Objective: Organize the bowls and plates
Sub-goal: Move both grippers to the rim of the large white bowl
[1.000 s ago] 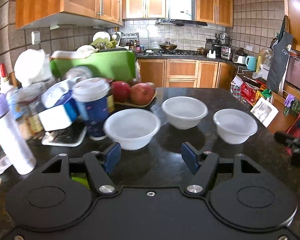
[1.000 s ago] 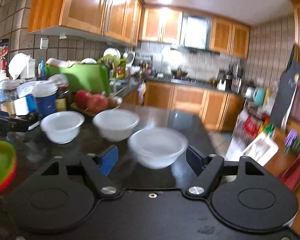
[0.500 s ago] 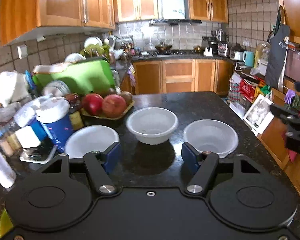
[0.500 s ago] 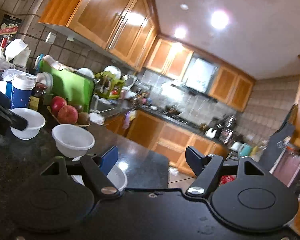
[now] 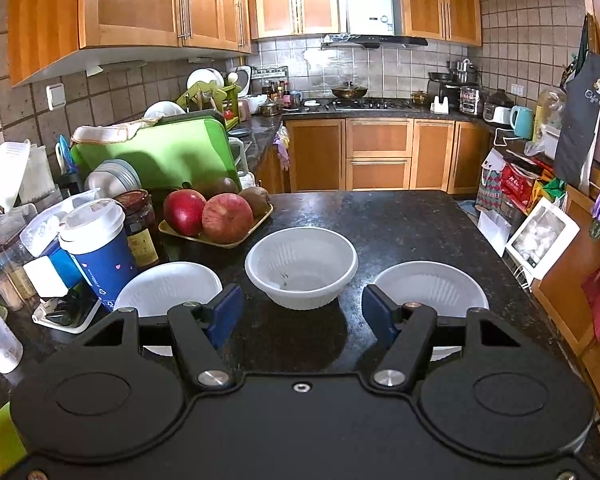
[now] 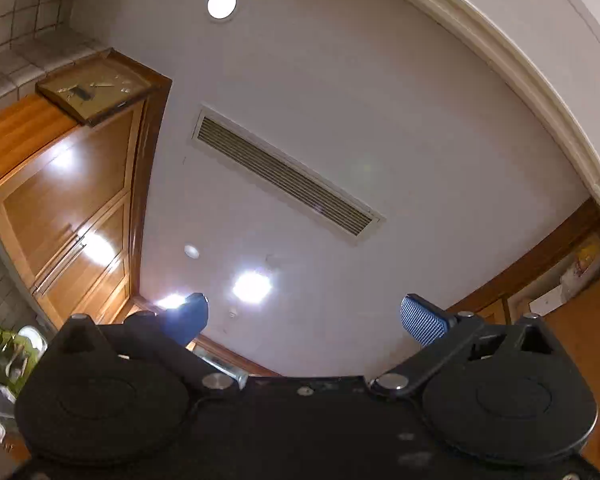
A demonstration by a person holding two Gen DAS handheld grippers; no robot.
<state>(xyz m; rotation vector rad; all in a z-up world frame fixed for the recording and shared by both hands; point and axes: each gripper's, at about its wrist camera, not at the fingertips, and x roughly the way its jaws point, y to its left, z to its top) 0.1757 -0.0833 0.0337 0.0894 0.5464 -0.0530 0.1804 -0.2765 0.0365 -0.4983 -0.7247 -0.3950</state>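
Observation:
Three white bowls stand in a row on the dark stone counter [image 5: 400,224] in the left wrist view: a left bowl [image 5: 168,286], a middle bowl [image 5: 301,266] and a right bowl [image 5: 432,286]. My left gripper [image 5: 302,314] is open and empty, held just in front of the middle bowl, with the outer bowls partly hidden behind its fingers. My right gripper [image 6: 304,316] is open and empty and points up at the ceiling; no bowl or plate shows in its view. A green rim [image 5: 0,440] shows at the lower left corner.
A tray of apples [image 5: 216,216], a blue cup [image 5: 100,252], jars and bottles crowd the counter's left side. A green cutting board [image 5: 160,152] and stacked plates [image 5: 112,176] stand behind them. Bags and a white box [image 5: 540,232] lie off the counter's right edge.
My left gripper has shifted right and now centres on the middle bowl. My right gripper has swung up from the bowls to face the ceiling.

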